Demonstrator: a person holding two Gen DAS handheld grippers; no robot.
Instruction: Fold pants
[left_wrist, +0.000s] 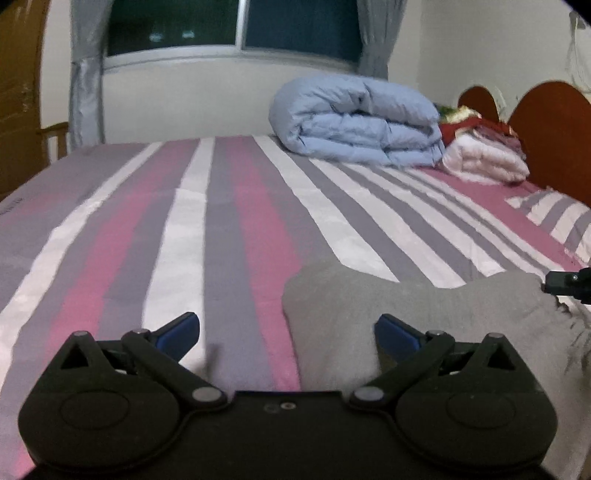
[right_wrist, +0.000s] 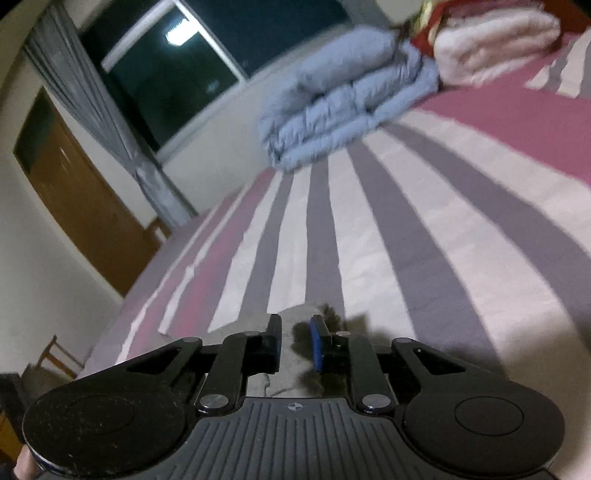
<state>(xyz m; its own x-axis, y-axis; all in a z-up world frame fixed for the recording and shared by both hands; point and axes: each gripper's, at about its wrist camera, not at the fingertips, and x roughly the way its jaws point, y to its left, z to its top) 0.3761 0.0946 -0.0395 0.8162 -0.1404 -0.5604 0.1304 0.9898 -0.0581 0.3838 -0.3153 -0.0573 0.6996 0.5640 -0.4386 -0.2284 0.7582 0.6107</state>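
Note:
The grey pants (left_wrist: 424, 317) lie bunched on the striped bed (left_wrist: 221, 229) at the lower right of the left wrist view. My left gripper (left_wrist: 286, 332) is open wide and empty, low over the bed, its right finger over the pants' left edge. My right gripper (right_wrist: 295, 343) is shut on a fold of the grey pants (right_wrist: 293, 347), with a dark frayed edge beside the blue pad. The right gripper's tip (left_wrist: 565, 282) shows at the right edge of the left wrist view, at the pants' far end.
A folded blue duvet (left_wrist: 354, 122) and a pile of white and red blankets (left_wrist: 484, 151) sit at the far side of the bed by the wooden headboard (left_wrist: 546, 129). A window with grey curtains (left_wrist: 85, 85) is behind. A wooden door (right_wrist: 81, 192) is at the left.

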